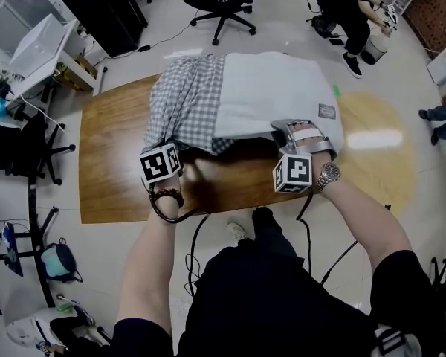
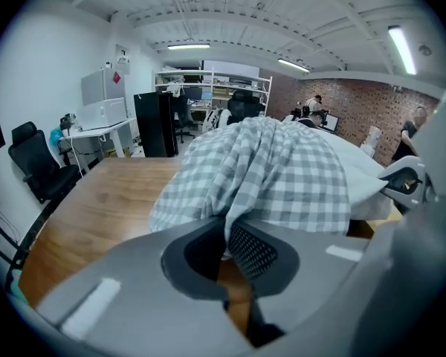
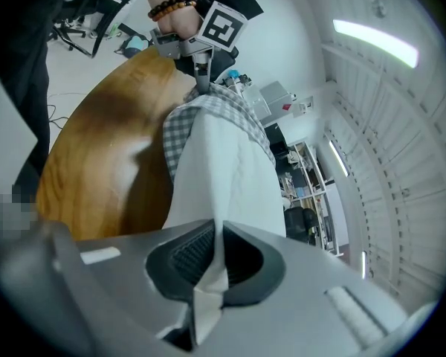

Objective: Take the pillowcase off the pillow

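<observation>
At 9 o'clock in the head view, bare wood of the table (image 1: 108, 162) is exposed. Beside it, the left gripper (image 2: 227, 233) is brought in from 6 o'clock to the near edge of the checked pillowcase (image 1: 186, 99). In the left gripper view its jaws are seen closed on a pinched fold of the checked cloth, with nothing else between them. The pillowcase is bunched over the 9 o'clock end of the pillow only, and hangs in loose folds down to the table. At 3 o'clock of it, the white pillow (image 1: 275, 88) is already uncovered and lies flat on the table. At the pillow's near edge, toward 5 o'clock, the right gripper (image 3: 217, 255) is applied. In the right gripper view a thin white flap of the pillow's edge is clamped between the closed jaws.

Both items are judged to be light, soft and limp. Force can be passed through the cloth by pulling only, never by pushing. The pillow is judged compressible and may be dragged along inside the case unless it is anchored. The case is best held at a hem or doubled fold, since a single layer is liable to slip from the pads. The pillow is best held at a seam or corner, opposite a pull toward 9 o'clock.
</observation>
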Tool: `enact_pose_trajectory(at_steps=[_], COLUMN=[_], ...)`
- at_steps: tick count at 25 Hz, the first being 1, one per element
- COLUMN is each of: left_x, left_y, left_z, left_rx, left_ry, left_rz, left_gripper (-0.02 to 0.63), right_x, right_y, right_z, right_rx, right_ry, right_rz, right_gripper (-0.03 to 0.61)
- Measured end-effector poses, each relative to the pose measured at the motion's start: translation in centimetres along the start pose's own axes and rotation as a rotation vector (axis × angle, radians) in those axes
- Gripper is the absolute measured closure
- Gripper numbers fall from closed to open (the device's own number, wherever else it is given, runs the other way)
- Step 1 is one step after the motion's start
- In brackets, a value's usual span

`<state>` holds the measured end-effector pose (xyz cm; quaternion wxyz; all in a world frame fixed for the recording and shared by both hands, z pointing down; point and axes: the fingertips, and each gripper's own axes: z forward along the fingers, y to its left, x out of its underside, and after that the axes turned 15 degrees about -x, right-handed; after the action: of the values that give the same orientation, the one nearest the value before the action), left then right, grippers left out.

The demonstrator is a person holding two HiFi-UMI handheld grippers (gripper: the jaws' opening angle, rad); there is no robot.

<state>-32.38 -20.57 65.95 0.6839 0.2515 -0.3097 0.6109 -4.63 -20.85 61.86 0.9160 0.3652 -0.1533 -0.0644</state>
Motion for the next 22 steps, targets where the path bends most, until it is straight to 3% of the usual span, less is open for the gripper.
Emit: enact_pose_trajectory(at_steps=[8,13,19,22], left_x=[0.2,0.9,1.0,0.7], left_y=[2.8,2.2,2.4,2.6], left_z=[-0.1,-0.3,-1.7,-2.4], left_rx=[-0.029,-0.023,-0.044,-0.051], left_ry=[0.013,0.018,-0.042,-0.072], left_rz=[-0.043,-0.025,0.009,0.004], left_gripper=[0.600,0.598,0.488,0.479], right_x=[1.1,0.6,-0.8,-2.1], right_y=[0.7,1.2,1.8,2.0], right_z=[-1.0,-0.6,-1.3,-2.2], right_rx=[-0.024,-0.043,-0.079,-0.081], right_ry=[-0.004,-0.030,-0.078,-0.114], right_rz=[0.037,0.069,0.099,0.093], right_gripper=[0.566,0.559,0.464,0.434])
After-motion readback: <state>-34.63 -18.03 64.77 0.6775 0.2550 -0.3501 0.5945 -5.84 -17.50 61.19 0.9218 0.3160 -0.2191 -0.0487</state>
